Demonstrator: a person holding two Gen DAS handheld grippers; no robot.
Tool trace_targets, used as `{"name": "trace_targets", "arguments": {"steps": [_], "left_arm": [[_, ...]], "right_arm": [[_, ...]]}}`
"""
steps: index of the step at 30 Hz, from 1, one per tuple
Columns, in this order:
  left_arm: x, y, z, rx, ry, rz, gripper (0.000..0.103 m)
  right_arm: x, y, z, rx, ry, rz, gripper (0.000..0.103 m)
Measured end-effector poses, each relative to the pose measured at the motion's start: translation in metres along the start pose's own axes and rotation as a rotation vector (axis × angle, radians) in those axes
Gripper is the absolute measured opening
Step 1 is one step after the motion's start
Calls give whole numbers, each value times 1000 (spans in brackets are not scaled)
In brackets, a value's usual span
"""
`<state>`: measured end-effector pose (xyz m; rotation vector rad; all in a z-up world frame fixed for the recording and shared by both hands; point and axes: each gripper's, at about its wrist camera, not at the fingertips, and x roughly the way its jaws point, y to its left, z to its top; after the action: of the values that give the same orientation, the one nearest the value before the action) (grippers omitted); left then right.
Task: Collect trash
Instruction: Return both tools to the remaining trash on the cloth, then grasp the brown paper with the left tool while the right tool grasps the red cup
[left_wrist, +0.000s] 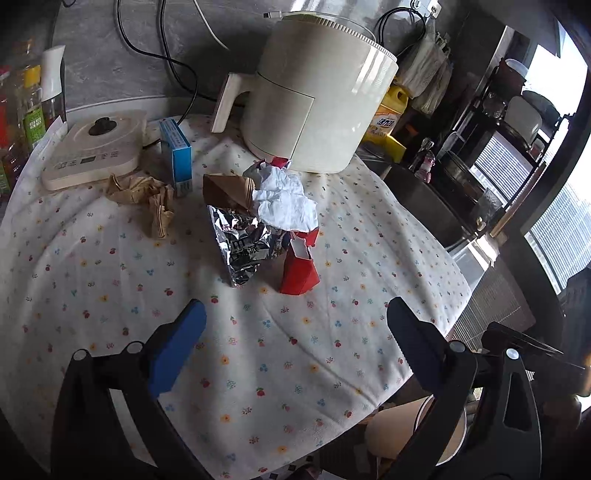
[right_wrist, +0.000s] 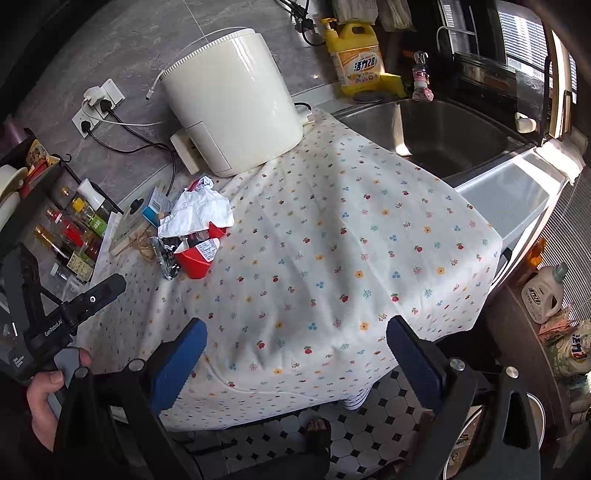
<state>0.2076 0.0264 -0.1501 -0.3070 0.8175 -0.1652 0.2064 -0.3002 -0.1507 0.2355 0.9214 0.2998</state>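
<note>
A heap of trash lies on the flowered cloth (left_wrist: 332, 350): a crumpled white paper (left_wrist: 284, 199), a brown paper cone (left_wrist: 229, 190), a silver foil bag (left_wrist: 243, 243) and a torn red carton (left_wrist: 297, 271). A crumpled brown paper (left_wrist: 147, 197) lies to the left of the heap. My left gripper (left_wrist: 295, 325) hangs open in front of the heap, nothing between its blue pads. In the right wrist view the same white paper (right_wrist: 199, 212), foil bag (right_wrist: 166, 256) and red carton (right_wrist: 195, 260) sit far left, and my right gripper (right_wrist: 295, 343) is open and empty over the cloth's near edge.
A cream air fryer (left_wrist: 314, 99) stands behind the heap. A blue box (left_wrist: 177, 158) and a cream kettle base (left_wrist: 92, 147) sit at the left, with bottles (right_wrist: 70, 240) beyond. A steel sink (right_wrist: 443, 136) and yellow detergent jug (right_wrist: 356, 57) lie to the right. A hand (right_wrist: 48, 398) holds the left gripper's handle.
</note>
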Motion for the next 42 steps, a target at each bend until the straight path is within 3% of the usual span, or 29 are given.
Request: {"name": "trace_targets", "arguments": {"steps": [5, 15, 25, 31, 33, 42], "left_arm": [[0, 23, 12, -4, -14, 11, 95], [16, 71, 38, -25, -4, 39, 71], [48, 106, 60, -27, 25, 57, 58], [76, 119, 67, -25, 80, 64, 36], [82, 121, 67, -26, 101, 66, 15], [54, 127, 58, -31, 61, 95, 10]], "right_arm": [[15, 29, 11, -29, -2, 12, 95], [42, 67, 28, -37, -13, 16, 95], [67, 96, 35, -42, -4, -1, 95], [79, 112, 36, -62, 14, 0, 91], [84, 116, 37, -66, 22, 6, 90], [119, 130, 45, -92, 67, 17, 74]]}}
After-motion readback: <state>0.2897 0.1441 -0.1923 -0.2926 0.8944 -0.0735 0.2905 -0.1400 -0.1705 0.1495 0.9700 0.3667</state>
